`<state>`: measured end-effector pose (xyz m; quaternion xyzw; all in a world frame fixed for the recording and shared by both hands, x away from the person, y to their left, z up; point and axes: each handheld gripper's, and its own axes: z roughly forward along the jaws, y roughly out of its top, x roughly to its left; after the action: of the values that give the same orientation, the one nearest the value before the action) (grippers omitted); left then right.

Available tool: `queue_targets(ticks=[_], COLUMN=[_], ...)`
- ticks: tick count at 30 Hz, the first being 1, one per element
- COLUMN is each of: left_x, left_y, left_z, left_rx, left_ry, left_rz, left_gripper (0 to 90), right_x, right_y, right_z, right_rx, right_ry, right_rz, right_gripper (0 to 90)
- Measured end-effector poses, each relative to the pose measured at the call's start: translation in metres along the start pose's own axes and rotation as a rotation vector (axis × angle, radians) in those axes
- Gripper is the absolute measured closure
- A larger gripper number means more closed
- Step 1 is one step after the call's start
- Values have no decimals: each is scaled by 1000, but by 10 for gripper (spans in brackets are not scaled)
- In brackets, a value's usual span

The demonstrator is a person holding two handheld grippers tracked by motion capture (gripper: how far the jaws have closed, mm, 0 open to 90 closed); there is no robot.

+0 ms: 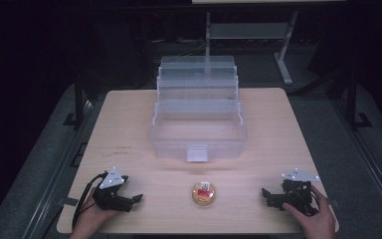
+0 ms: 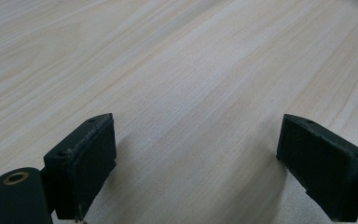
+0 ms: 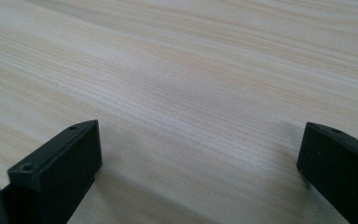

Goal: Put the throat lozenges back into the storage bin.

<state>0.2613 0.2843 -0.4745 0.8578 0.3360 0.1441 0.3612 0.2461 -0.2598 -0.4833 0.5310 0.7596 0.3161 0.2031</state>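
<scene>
Jaws are held wide apart on both tools, with nothing but pale wood grain seen between them in the 2 gripper views. The left gripper (image 1: 138,198) is rested at the bench's (image 1: 129,129) near left corner, gripped by a hand (image 1: 87,221); the right gripper (image 1: 264,192) is rested at the near right, also held by a hand (image 1: 318,216). Between them, a small round orange-lidded container (image 1: 204,192) is seen. Behind it, a clear plastic tiered box (image 1: 197,117) is stood open.
</scene>
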Motion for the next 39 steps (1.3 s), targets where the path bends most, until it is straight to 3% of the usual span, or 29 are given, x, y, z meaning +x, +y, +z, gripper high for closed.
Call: queue_targets(ticks=[24, 39], left_x=[-2, -8], left_y=[7, 25], left_z=[-6, -10], left_rx=[13, -3], left_ry=[-12, -43], left_rz=[2, 25], left_gripper=[113, 120], right_x=[0, 0], right_y=[0, 0], right_z=[0, 0], right_rx=[0, 1], right_ry=[0, 0], right_rz=[0, 0], right_gripper=[0, 0])
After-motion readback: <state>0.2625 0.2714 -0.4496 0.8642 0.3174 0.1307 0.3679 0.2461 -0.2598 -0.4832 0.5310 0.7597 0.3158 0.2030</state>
